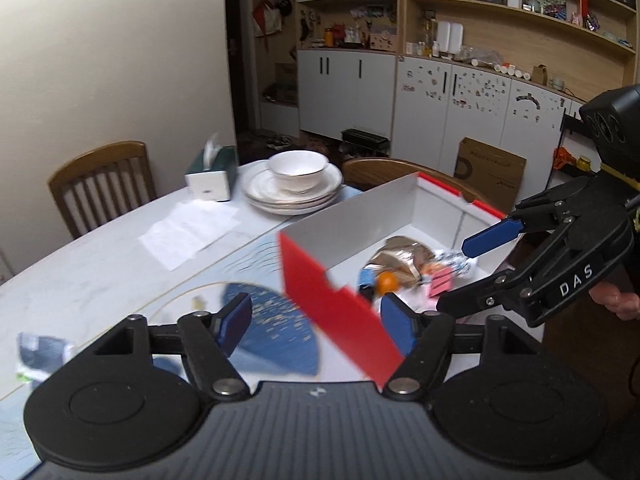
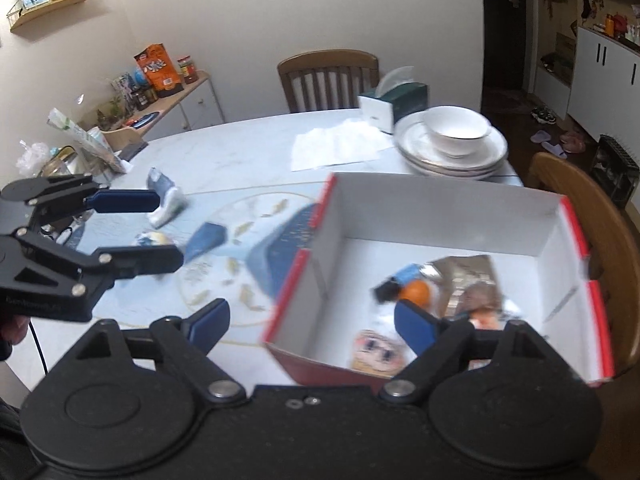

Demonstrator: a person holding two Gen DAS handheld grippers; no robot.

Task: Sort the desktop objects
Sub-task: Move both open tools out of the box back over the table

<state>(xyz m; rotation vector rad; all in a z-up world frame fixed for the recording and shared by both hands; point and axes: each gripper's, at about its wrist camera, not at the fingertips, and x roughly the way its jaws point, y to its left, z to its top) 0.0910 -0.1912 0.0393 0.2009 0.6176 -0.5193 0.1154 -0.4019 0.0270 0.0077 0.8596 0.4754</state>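
Both grippers' jaws gape empty; left gripper is nearer the blue packet left of the box.

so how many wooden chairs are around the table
2: one chair at the far side behind the tissue box, and one chair beside the red box. Others may sit outside the views.

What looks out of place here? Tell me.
A small packet and a scrap lie loose on the table, outside the box that holds the other items. Nothing looks spilled or damaged.
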